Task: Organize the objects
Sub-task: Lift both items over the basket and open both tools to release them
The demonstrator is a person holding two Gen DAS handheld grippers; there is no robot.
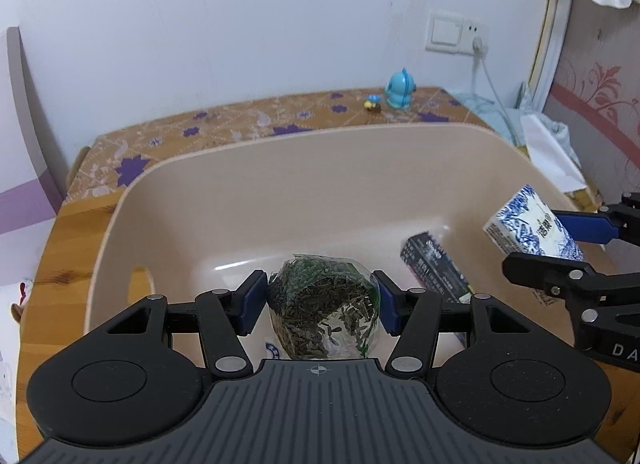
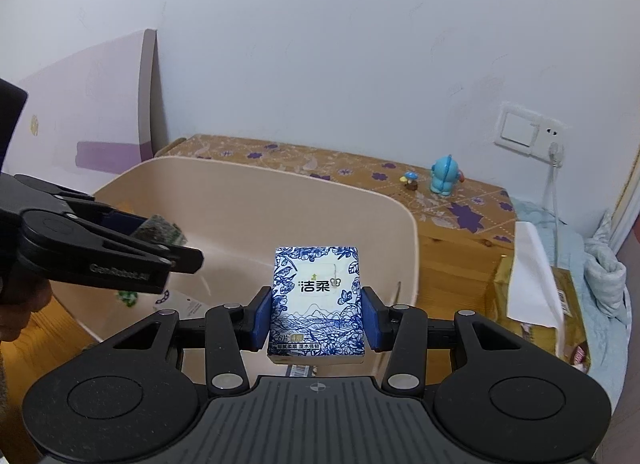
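The left gripper point(image 1: 322, 302) is clamping a clear bag of dried tea leaves point(image 1: 324, 300) between its blue pads, holding it over the near part of a beige plastic tub point(image 1: 320, 167) that is sitting on a wooden table with a flowered cloth point(image 1: 240, 119) along its far edge. The right gripper point(image 2: 316, 314) is gripping a blue-and-white tissue pack point(image 2: 318, 300) upright between its pads, hanging over the tub's right rim rather than inside it. A dark packet point(image 1: 434, 272) is already lying in the tub toward its right side, and a white label or wrapper is showing on the floor beneath the tea bag. The step in hand looks to be dropping both items into the tub. To do this well, the bag should be lowered until it is near the tub floor before the pads are let go, since a soft, loose-filled bag is likely to slump and roll toward the dark packet. The tissue pack is needing to travel inward past the rim first; releasing it where it is hanging now is risking it catching the edge and tipping out. The two grippers are working near each other, so staggering the releases should be keeping them from knocking together. A blue toy figure point(image 1: 400, 89) and a tiny mushroom ornament point(image 1: 373, 102) are standing at the table's far edge, well apart from the tub.
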